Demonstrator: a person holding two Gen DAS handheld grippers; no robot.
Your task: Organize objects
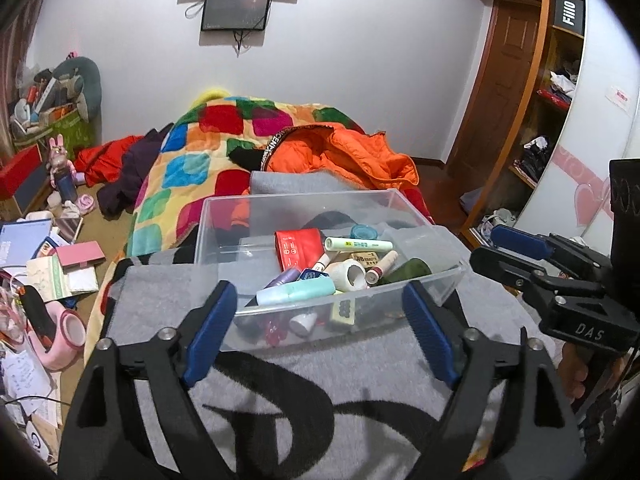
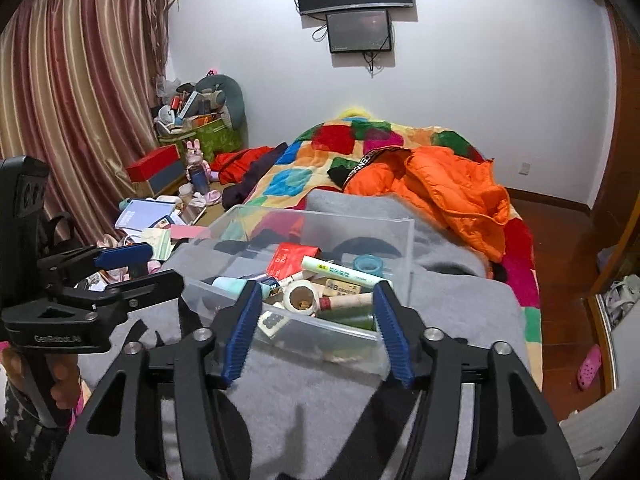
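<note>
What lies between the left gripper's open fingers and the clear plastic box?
Only bare grey blanket; the left gripper holds nothing, short of the clear plastic box, in the left wrist view.

Left tool (image 1: pixel 320 332): my black frame, blue ribbed pads, silver screws at the pivots.
Right tool (image 2: pixel 316 332): my same black build, blue pads; "DAS" marked on its side.
Sleeve (image 2: pixel 24 432): my dark knit, light flecks, at 8 o'clock.
</note>
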